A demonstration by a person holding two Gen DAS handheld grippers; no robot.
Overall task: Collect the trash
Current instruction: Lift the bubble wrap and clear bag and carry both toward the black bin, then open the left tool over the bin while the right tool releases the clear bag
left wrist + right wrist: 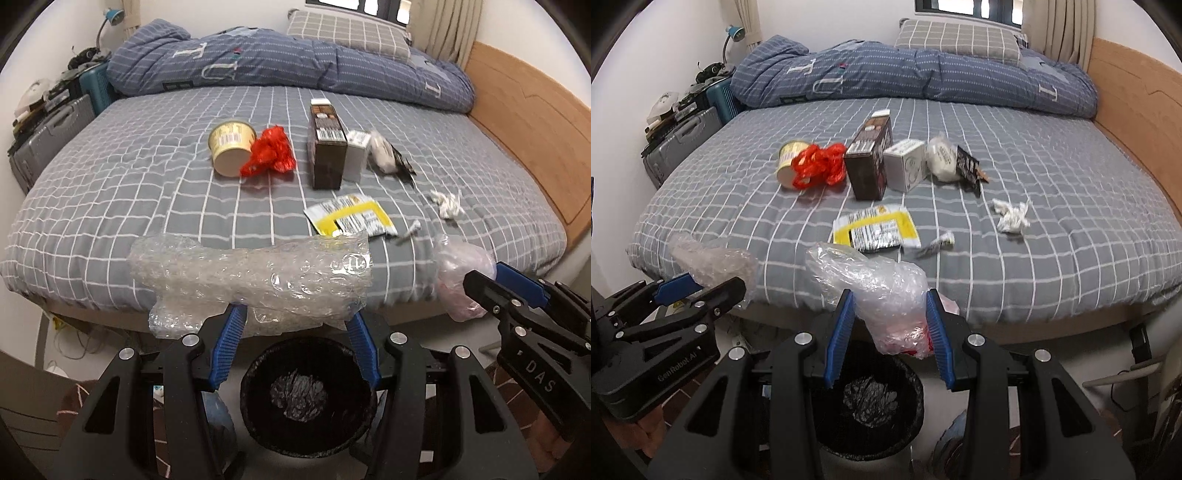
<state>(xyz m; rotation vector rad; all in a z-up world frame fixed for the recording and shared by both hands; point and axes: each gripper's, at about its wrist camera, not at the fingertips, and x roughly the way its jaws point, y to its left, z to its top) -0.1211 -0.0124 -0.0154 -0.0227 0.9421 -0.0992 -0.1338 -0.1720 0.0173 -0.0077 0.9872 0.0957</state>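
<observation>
Left tongs [295,325] are clenched on a long crumpled sheet of clear bubble wrap [251,277], blue ribbed pads pressing it from both sides; the wrap hangs crosswise at the foot edge of the bed w/ grey checked sheet [147,177], above a round black trash bin [306,395] on the floor, which has a bit of clear plastic at the bottom. Right tongs [892,325] are clenched on a crumpled clear plastic bag w/ red and pink bits inside [882,291], also above the bin, just beside the left tongs. Still on the bed: yellow paper cup on its side [231,147] touching a crumpled red plastic wrapper [271,153], dark brown carton [325,147] w/ a small white box [356,155] against it, a white wad on a black packet [384,153], yellow-and-white flat sachet [351,218], white crumpled tissue [448,203], and a small twisted paper scrap [410,230]. Blue quilt [295,62] is bunched at the far end.
</observation>
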